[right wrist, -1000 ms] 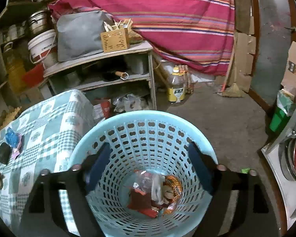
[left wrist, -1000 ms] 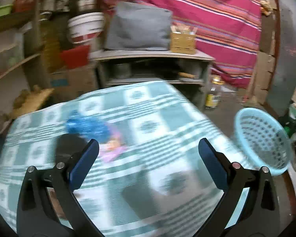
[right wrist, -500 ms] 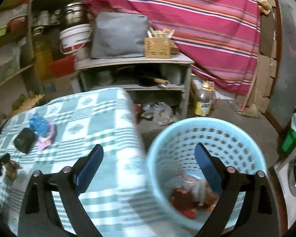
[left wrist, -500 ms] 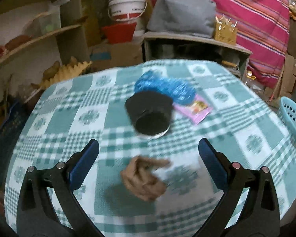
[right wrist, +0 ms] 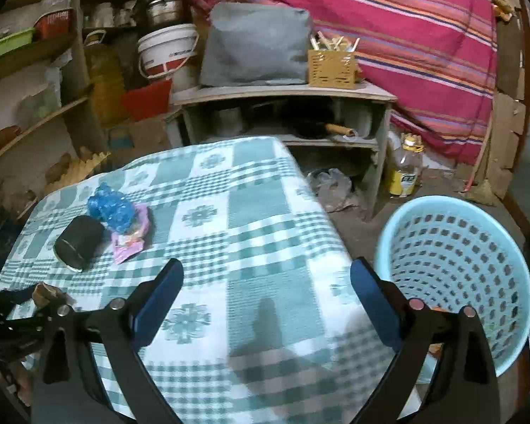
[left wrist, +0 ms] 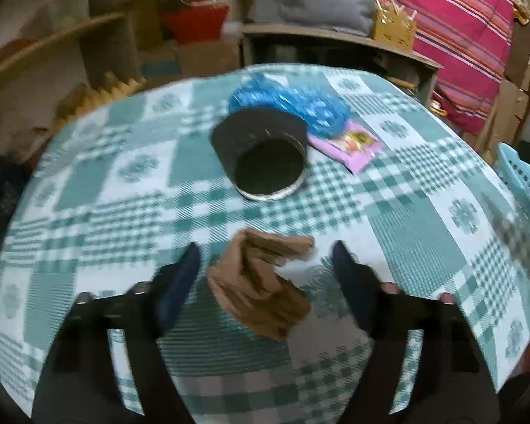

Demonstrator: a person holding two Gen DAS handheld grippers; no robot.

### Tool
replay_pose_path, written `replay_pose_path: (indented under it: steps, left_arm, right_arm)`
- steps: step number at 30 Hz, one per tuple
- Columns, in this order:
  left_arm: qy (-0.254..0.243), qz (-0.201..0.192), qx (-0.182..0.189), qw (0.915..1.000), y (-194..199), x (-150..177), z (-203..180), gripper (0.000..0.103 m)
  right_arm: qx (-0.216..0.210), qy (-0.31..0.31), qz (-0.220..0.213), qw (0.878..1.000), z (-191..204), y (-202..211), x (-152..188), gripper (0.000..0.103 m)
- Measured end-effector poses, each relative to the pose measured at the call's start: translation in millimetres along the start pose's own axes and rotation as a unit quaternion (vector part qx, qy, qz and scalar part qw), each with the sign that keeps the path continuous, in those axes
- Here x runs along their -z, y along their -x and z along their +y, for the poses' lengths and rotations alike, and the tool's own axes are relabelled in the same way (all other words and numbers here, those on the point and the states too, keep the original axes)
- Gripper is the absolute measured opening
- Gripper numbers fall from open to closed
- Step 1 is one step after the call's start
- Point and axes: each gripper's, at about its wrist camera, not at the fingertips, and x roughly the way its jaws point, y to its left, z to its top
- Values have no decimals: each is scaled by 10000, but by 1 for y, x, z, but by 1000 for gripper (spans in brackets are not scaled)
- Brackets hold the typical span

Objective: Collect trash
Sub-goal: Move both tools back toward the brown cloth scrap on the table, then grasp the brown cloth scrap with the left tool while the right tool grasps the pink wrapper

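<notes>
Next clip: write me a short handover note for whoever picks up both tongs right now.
Left tongs: closing around the crumpled brown paper; the pads do not press on it yet.
Right tongs: open, empty, over the checked tablecloth.
On the table: black can lying on its side, blue plastic wrap, pink wrapper.
Blue basket stands beside the table, off the right tongs' side; what lies in it is hidden.
Left: finish the brown paper grab, drop it in the basket, then clear the can, blue wrap and pink wrapper.
</notes>
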Motion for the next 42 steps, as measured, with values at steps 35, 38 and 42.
replay_pose_path:
  steps: [35, 38, 42]
  left_arm:
    - [893, -540, -332, 9940, 26, -65, 109, 38]
    - [953, -569, -437, 9929, 27, -64, 118, 38]
    - [1052, -575, -446, 9918, 28, -64, 126, 38]
  right_arm:
    - [-630, 987, 1285, 9848, 152, -139, -17, 55]
    - [-582, 979, 1272, 9853, 154, -143, -17, 43]
    - [-525, 1071, 1224, 9853, 157, -144, -18, 19]
